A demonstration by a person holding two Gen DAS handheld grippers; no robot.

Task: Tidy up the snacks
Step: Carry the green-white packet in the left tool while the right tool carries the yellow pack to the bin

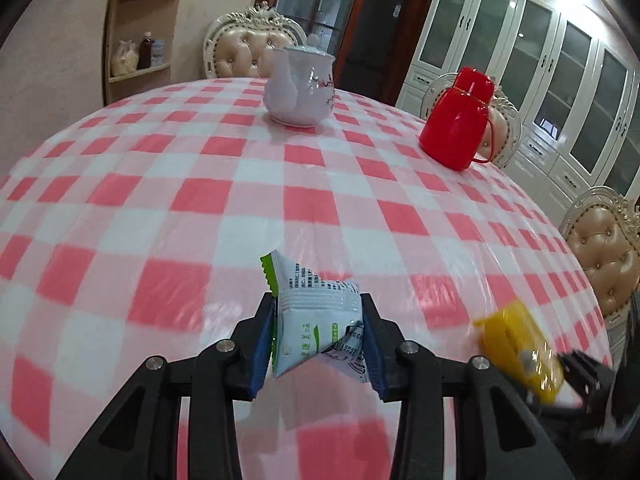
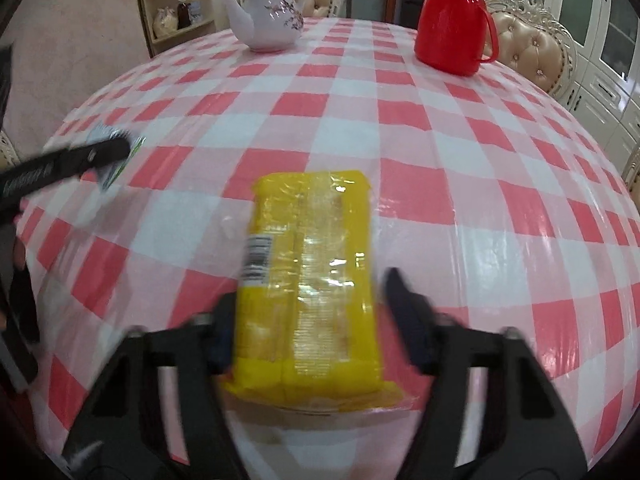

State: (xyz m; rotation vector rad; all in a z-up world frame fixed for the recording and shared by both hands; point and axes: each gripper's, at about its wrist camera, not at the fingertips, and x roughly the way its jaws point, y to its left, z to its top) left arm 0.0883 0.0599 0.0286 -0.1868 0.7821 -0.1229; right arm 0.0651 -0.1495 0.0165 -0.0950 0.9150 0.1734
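Note:
A white and green snack packet (image 1: 316, 320) is pinched between the blue pads of my left gripper (image 1: 318, 308), which is shut on it and holds it off the checked tablecloth (image 1: 240, 200). The right wrist view shows that same packet (image 2: 134, 152) at the far left, behind a black finger of the left gripper. A yellow packet of biscuits (image 2: 312, 240) lies lengthwise between the fingers of my right gripper (image 2: 310, 286). The left finger touches its side, and a narrow gap shows at the blurred right finger. The yellow packet (image 1: 520, 352) also appears at the lower right of the left wrist view.
A white teapot (image 1: 298, 88) (image 2: 272, 20) and a red thermos jug (image 1: 456, 124) (image 2: 452, 28) stand at the far side of the table. Padded chairs (image 1: 608, 256) ring the table. A corner shelf (image 1: 140, 40) and white cabinets (image 1: 560, 60) line the walls.

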